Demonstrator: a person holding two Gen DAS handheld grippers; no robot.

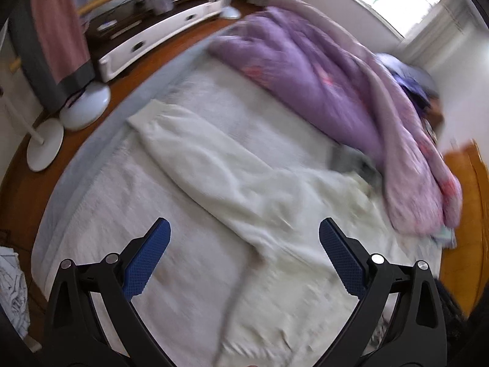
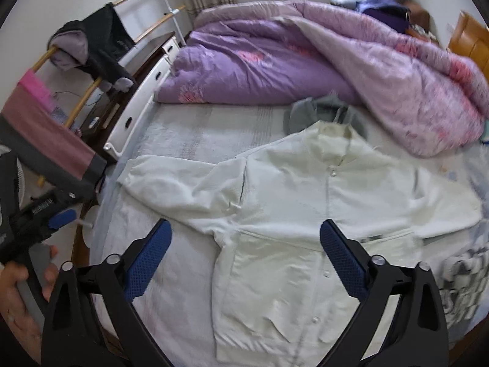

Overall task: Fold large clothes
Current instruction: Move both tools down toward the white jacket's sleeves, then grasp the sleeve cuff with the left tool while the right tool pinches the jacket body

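A large pale cream button-front jacket (image 2: pixel 293 214) lies spread flat on the bed, collar toward the far side, one sleeve (image 2: pixel 171 183) stretched out to the left. In the left wrist view the same jacket (image 1: pixel 244 189) lies below, its sleeve (image 1: pixel 183 140) running up-left. My left gripper (image 1: pixel 244 232) is open and empty above the jacket. My right gripper (image 2: pixel 244 232) is open and empty above the jacket's lower front. The left gripper also shows at the left edge of the right wrist view (image 2: pixel 58 217), held in a hand.
A purple-pink quilt (image 2: pixel 305 58) is heaped along the far side of the bed. A grey garment (image 2: pixel 308 110) lies by the jacket's collar. A drying rack with clothes (image 2: pixel 91 46), a white drawer cabinet (image 1: pixel 159 36) and fan bases (image 1: pixel 85 107) stand left of the bed (image 1: pixel 91 214). A patterned cloth (image 2: pixel 464 287) lies at right.
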